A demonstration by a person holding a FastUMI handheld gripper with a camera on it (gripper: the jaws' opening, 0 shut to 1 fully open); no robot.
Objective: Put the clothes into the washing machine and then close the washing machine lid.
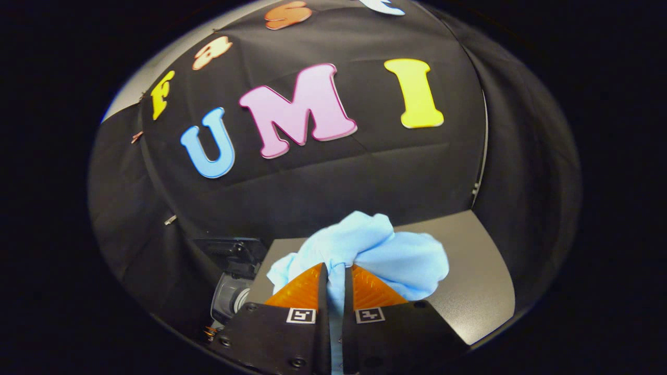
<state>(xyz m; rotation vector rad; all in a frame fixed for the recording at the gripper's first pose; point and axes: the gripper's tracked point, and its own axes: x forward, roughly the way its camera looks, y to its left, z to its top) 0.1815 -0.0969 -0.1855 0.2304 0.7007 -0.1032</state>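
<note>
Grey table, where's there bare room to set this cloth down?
Bare grey table lies beyond and beside the light blue cloth that the gripper is shut on, out to the black booth wall. The far side, by the dark machine, is crowded.

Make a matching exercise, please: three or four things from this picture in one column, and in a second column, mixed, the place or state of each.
Things
1. light blue cloth
2. tongs
3. grey table
4. small machine

Places or states
A. beside the table's edge, lower than its top
B. bunched up, pinched in the middle
C. shut on the fabric
D. lies under the bundle

Pairs: 1-B, 2-C, 3-D, 4-A
</note>
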